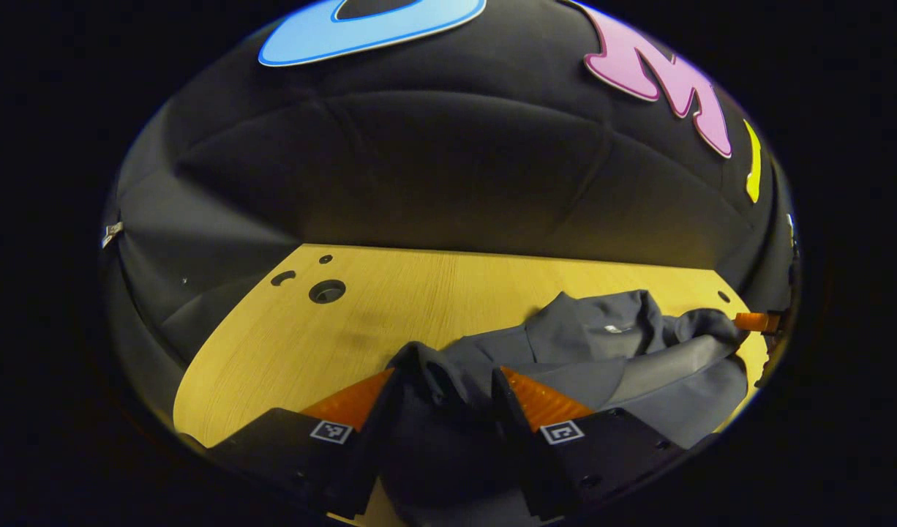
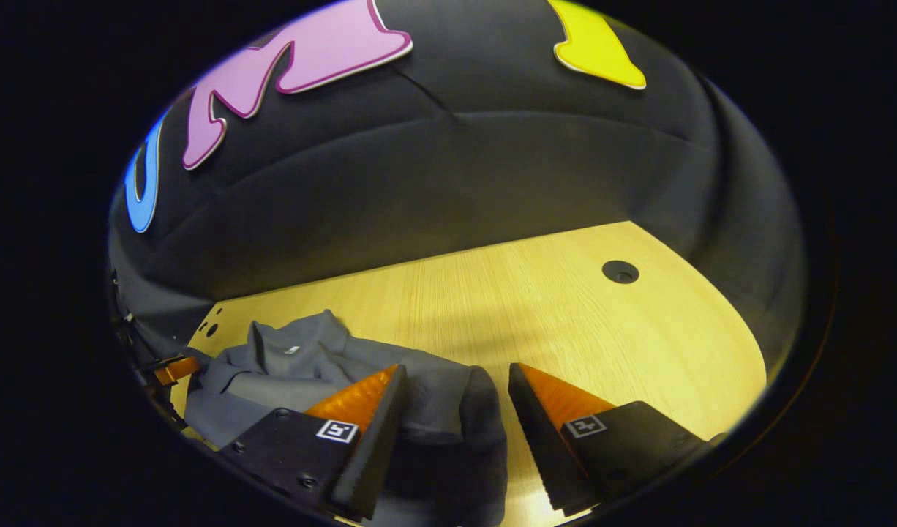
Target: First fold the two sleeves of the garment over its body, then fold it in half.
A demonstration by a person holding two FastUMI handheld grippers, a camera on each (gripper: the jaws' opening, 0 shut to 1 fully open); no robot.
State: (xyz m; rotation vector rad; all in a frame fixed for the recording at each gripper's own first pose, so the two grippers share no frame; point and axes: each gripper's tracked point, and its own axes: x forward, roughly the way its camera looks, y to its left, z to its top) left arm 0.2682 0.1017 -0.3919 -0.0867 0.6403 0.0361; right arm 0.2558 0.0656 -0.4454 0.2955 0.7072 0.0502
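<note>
Pale wooden tabletop (image 1: 448,293) is stretching back to the booth's black cloth wall (image 1: 434,161), and the grey garment (image 1: 602,344) is lying rumpled on it toward the near edge. In the left gripper view the left gripper (image 1: 445,380) is standing with its jaws apart and a fold of the cloth bunching up between them — whether both fingers are pressing on it I cannot tell. In the right gripper view the right gripper (image 2: 456,380) is hanging open over a dark hump of the same garment (image 2: 309,359), its right finger (image 2: 547,395) over bare wood — apart from the cloth.

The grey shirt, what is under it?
The grey shirt lies on the yellow wooden table, which shows all around it. Anything between cloth and tabletop is covered, so I cannot tell. The left gripper and right gripper have cloth between their fingers.
</note>
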